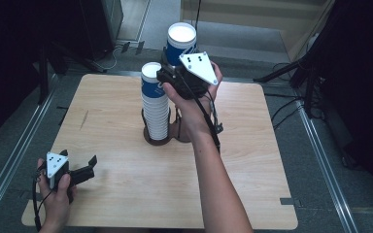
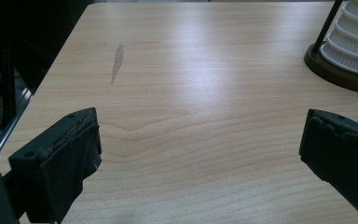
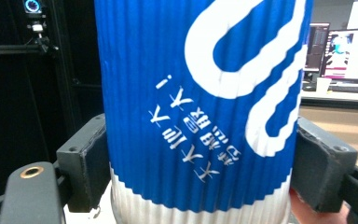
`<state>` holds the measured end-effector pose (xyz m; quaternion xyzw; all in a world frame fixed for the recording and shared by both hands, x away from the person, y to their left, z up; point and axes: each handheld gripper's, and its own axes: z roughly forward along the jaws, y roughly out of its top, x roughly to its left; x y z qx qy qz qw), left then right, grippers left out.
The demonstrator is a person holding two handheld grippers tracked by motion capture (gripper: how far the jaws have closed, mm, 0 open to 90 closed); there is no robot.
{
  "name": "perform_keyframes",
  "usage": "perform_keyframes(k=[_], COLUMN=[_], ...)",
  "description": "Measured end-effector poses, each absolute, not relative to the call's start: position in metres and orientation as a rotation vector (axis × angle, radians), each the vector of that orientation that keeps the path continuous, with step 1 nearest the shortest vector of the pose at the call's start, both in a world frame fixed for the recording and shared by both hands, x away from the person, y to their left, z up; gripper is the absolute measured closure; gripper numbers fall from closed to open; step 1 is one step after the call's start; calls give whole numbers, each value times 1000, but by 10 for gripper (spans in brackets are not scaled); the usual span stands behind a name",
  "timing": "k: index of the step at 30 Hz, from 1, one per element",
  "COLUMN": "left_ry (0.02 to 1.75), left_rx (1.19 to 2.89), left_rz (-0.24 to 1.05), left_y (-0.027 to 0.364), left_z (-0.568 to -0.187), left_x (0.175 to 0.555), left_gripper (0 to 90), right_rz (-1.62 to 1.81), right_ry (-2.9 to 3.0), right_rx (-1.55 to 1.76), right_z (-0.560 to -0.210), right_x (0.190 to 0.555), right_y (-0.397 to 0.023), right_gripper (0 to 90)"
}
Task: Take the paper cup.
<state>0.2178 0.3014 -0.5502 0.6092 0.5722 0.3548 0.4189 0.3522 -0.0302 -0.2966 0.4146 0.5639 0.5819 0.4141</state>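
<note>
Cup [image 3: 200, 107], blue ribbed paper with white band, one item: clamped upright between the jaws of the right claw [image 1: 177, 62], pads pressing its opposite sides, held high so it clears what stands below. Stack of matching cups [image 1: 154, 104], just below and beside that claw, nested in a dark ring-and-rod holder [image 1: 151, 138] that keeps it upright. Left claw [image 1: 85, 169]: jaws wide, nothing between them, parked low over the counter [image 1: 116, 189], well apart from the stack, likely idle.

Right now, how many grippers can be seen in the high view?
2. The right gripper is raised beside the stack of cups, shut on a blue paper cup. The left gripper is open near the table's front left corner.
</note>
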Motion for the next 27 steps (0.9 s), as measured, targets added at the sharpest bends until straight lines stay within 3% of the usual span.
perform_keyframes(k=[27], left_ry=[1434], left_rx=[1531], left_rz=[894], left_y=[301], left_z=[-550], left_x=[218], left_gripper=[0], right_rz=[1390], right_ry=[1372], right_rx=[1096], right_z=[-315], right_x=[334], right_y=[-90], right_gripper=[180])
